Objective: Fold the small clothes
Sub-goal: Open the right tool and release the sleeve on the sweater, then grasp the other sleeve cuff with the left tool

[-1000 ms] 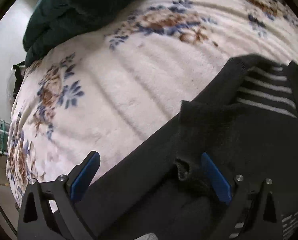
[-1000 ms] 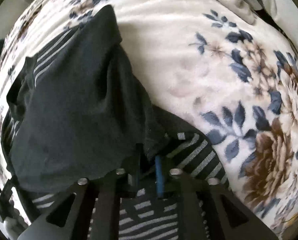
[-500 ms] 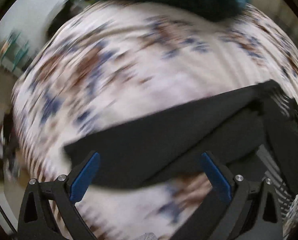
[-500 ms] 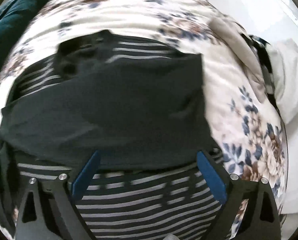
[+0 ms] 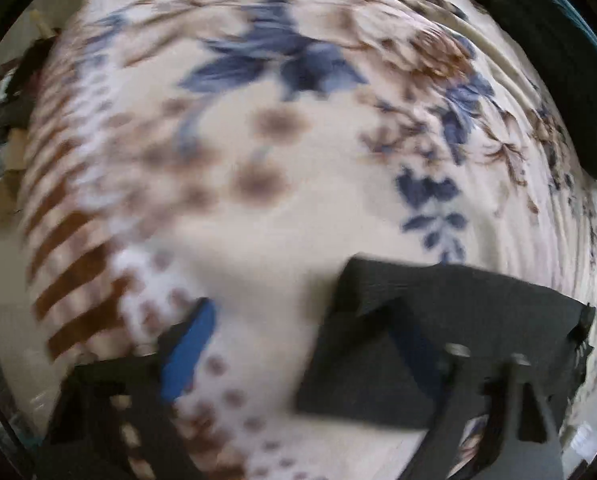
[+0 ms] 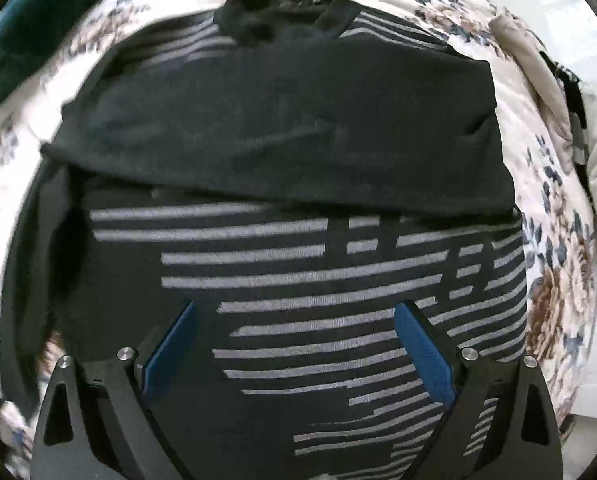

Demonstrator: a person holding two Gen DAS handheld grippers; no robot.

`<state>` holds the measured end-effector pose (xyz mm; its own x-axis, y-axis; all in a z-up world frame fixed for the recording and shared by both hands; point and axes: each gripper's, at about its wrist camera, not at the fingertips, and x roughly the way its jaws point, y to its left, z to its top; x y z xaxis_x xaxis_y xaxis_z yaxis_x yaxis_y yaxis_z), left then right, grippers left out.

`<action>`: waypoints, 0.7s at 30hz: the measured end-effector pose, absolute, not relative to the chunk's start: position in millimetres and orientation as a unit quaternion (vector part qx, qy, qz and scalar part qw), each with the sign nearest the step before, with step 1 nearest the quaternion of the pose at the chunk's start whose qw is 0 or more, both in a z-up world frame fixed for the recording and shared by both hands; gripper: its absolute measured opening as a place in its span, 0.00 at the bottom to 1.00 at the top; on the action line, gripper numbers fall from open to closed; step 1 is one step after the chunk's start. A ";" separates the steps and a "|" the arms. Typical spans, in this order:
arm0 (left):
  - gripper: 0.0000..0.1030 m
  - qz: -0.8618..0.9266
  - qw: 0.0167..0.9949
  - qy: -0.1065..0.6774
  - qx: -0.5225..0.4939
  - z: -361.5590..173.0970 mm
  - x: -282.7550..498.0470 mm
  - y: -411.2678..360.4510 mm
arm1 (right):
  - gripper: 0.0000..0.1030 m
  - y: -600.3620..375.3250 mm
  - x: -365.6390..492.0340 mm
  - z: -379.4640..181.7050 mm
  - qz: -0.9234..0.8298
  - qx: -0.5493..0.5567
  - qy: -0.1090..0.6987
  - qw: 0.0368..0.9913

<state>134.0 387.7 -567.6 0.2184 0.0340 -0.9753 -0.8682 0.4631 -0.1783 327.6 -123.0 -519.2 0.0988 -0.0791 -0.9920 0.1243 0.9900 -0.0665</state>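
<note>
1. The shirt (image 6: 282, 152), black with grey stripes, lies spread on the bed directly under my right hand-held gripper (image 6: 294, 344). Both sleeves look folded across the chest in a plain black band ahead of the fingertips, and the collar is at the far end.

2. My right hand-held gripper is spread wide over the striped lower body. Nothing is between its blue pads (image 6: 422, 356), and they touch no cloth that I can see.

3. My left hand-held gripper (image 5: 298, 344) is closing. In its blurred view a black flap of the shirt (image 5: 438, 332) lies under and beside its right finger. The left pad (image 5: 186, 356) stands over bare blanket (image 5: 258, 160). I cannot tell whether any cloth is really caught between the jaws.

4. I judge the next step to be lifting the hem toward the collar, so both grippers need an edge.

5. Risks as I see them:
   - The left jaws may close on one thin layer only, or on the plush blanket along with it. That would drag the bedding and skew the fold.
   - The blur suggests a fast-moving hand, so a late pinch could miss the edge entirely.
   - The folded sleeves sit loose and a sharp tug on the hem could slide them out.
   - The soft bed gives little backing, so a deep press could bunch the fabric.

6. A dark green cover (image 6: 30, 32) lies beyond the shirt, at the far left of the right gripper.
</note>
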 end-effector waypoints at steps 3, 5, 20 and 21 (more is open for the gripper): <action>0.03 0.297 0.720 0.540 -0.319 -556.8 168.1 373.3 | 0.96 -111.6 321.2 -533.2 -0.074 -0.007 0.673 0.736; 0.03 0.284 0.736 0.527 -0.315 -547.1 175.4 371.8 | 0.96 -106.6 319.4 -541.4 -0.077 -0.017 0.678 0.731; 0.15 0.258 0.740 0.448 -0.431 -523.5 189.5 498.1 | 0.96 -114.5 338.8 -543.5 -0.110 0.029 0.687 0.718; 0.37 0.239 0.734 0.452 -0.446 -531.6 184.1 492.1 | 0.96 -116.1 340.2 -543.8 -0.108 0.034 0.688 0.717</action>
<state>184.1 492.1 -531.6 0.4769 -0.0535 -0.8773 -0.7543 0.4876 -0.4398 340.2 -116.1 -543.8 0.0311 -0.1080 -0.9937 0.2014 0.9744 -0.0996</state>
